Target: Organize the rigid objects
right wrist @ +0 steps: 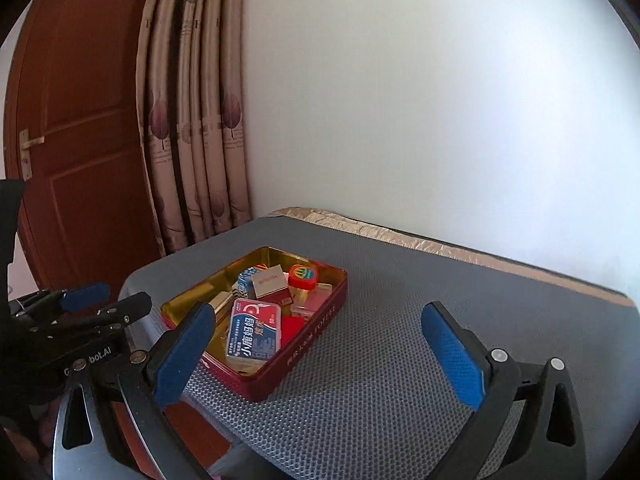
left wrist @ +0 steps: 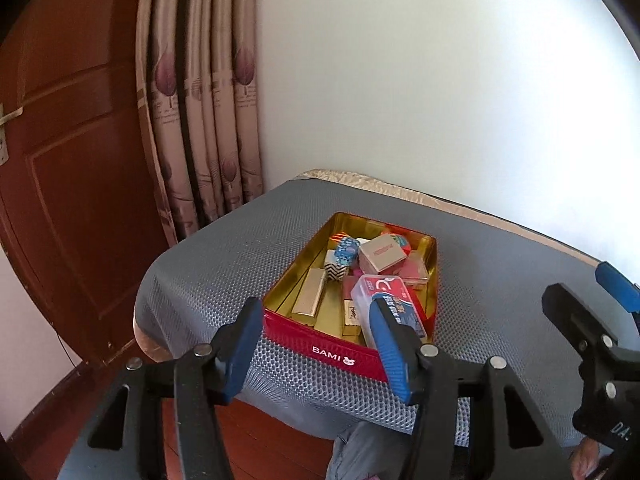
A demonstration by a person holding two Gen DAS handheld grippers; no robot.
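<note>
Your right gripper (right wrist: 318,354) is hovering with its blue pads spread wide and nothing between them, above the grey mat (right wrist: 400,360). The red tin (right wrist: 304,354) is sitting ahead to the left, packed with small boxes; a blue-and-white box (right wrist: 254,334) is lying on top. Your left gripper (right wrist: 96,304) is showing at the left edge.

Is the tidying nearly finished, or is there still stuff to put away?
It looks nearly done. The red tin already holds the small things, such as the blue and white box, the round red-lidded tub and a gold bar-shaped box. Nothing is in hand: the left hand-held gripper and the right hand-held gripper both stand open and empty. The grey mat around the tin shows nothing loose.
</note>
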